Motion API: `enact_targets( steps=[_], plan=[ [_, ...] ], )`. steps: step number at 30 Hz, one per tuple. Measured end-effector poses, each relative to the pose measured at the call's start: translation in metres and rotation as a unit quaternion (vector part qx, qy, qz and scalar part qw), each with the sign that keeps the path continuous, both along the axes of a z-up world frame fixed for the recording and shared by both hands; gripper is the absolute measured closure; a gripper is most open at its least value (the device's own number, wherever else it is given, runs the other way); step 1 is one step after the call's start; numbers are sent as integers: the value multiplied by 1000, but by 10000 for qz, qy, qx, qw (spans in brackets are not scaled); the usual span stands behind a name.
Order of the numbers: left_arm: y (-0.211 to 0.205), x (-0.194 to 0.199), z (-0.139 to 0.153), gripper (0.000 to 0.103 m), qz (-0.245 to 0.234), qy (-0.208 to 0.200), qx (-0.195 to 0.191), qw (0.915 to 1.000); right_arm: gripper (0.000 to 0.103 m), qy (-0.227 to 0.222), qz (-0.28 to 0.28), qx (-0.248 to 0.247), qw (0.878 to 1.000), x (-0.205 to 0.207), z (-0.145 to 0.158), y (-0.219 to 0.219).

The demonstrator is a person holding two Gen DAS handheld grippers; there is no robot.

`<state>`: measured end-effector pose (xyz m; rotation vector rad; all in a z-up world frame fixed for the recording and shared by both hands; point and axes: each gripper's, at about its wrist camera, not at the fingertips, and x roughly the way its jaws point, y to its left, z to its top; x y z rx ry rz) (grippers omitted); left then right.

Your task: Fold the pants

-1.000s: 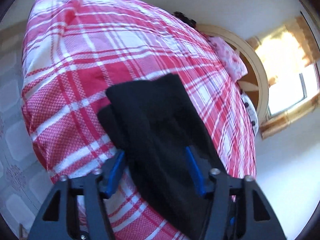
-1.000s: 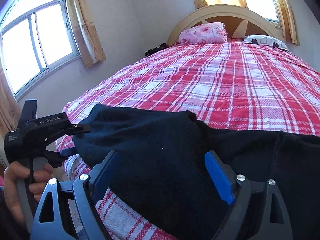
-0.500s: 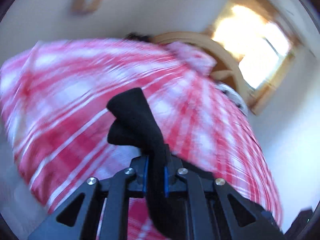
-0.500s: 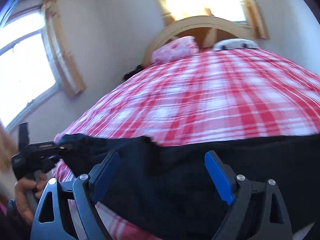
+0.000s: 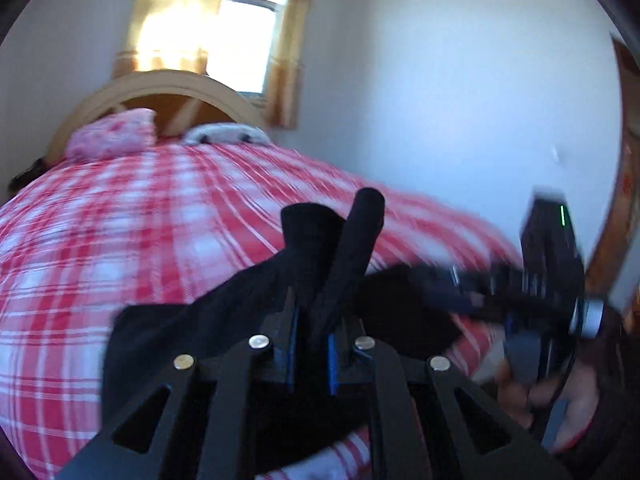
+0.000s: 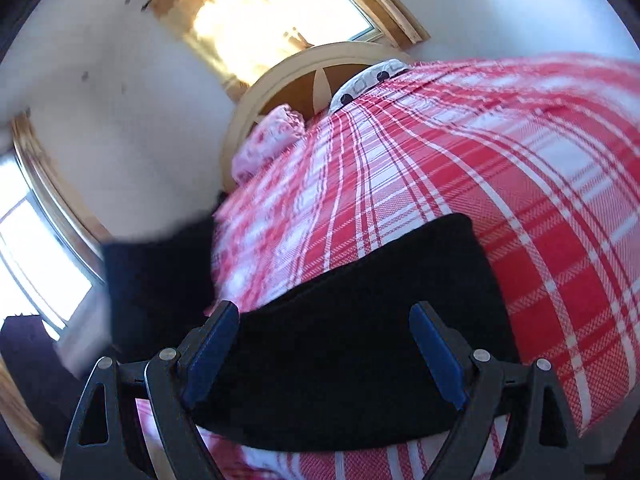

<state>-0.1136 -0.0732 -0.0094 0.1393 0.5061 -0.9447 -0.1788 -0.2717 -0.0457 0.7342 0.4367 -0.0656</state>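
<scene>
Left wrist view, nearest: left gripper (image 5: 312,330) with black frame and blue-lined fingers (image 5: 291,332) drawn almost together, clamped on a bunched ridge of the black fabric pants (image 5: 224,320). Two dark folds poking up past the fingertips. Rest of the cloth spread low over the near edge of the bed with the red-and-white plaid cover (image 5: 120,216). To the right, blurred, the right gripper (image 5: 452,294) over the pants near the bed's right edge, held by a hand (image 5: 560,404); contact with the cloth not clear there. Farther off, at the head of the bed: pink floral pillow (image 5: 112,140), white patterned pillow (image 5: 224,134), arched cream wooden headboard (image 5: 168,84), then a sunlit window with yellow curtains (image 5: 224,28) in the white wall.

Right wrist view, nearest: right gripper (image 6: 324,354) with blue pads (image 6: 210,350) spread wide, nothing pinched between them. Just beyond and partly beneath the fingertips, a flat folded slab of the pants (image 6: 360,320) lying on the plaid cover (image 6: 520,160) at the near edge of the bed. Another dark flap raised at the left, blurred, off the bed's left side. Beyond, the pink pillow (image 6: 272,140) and the white pillow (image 6: 372,80) against the headboard (image 6: 312,60), window (image 6: 280,4) above. Second window (image 6: 36,248) at the far left.
</scene>
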Motion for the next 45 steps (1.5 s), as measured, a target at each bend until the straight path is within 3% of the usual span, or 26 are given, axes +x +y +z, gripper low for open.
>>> enact_targets(
  steps=[3,5,8,10,12,16,19,21,23,24,27,28,29,32,37,41,45],
  plan=[
    [-27,-21,-37,91,-214,-371,1033,9937,14,-85,101,258,9996,-1,-6,-5],
    [-30,-22,-47,85,-220,-370,1423,9889,14,-55,159,415,9990,1,-13,-7],
    [-16,-20,-38,73,-352,-191,1312,9905,14,17,293,650,9974,5,-24,-9],
    [-3,-18,-25,46,-304,-135,1111,9933,14,-5,319,678,9972,7,-24,-10],
    [8,-16,-17,36,-204,-37,844,9962,14,-90,360,678,9970,8,-21,-12],
    [41,12,1,33,353,290,321,9984,14,-61,691,533,9962,25,-19,-9],
    [61,37,1,33,1016,491,344,9930,14,34,797,276,9964,39,-25,5],
    [70,53,-6,33,1409,724,470,9863,15,115,793,-160,9967,43,-22,19],
    [76,63,-13,33,1633,971,527,9804,32,174,950,-530,9939,46,-20,37],
    [78,66,-16,33,1693,1065,508,9785,35,245,1056,-669,9919,47,-20,46],
    [81,69,-22,33,1743,1246,441,9758,45,439,1004,-1303,9854,48,-22,62],
    [80,72,-23,33,1751,1258,447,9755,54,465,954,-1370,9849,48,-24,62],
    [80,70,-22,33,1762,1250,458,9753,67,484,892,-1295,9864,47,-26,59],
    [78,70,-18,33,1779,1177,464,9759,83,489,950,-1109,9881,47,-26,53],
    [74,73,-6,33,1769,1042,380,9780,84,158,1209,-1262,9845,36,5,54],
    [61,69,1,33,1684,843,446,9811,84,18,1064,-1578,9817,20,30,33],
    [39,65,2,33,1500,765,544,9842,83,352,763,-1842,9793,16,17,3]
  ],
)
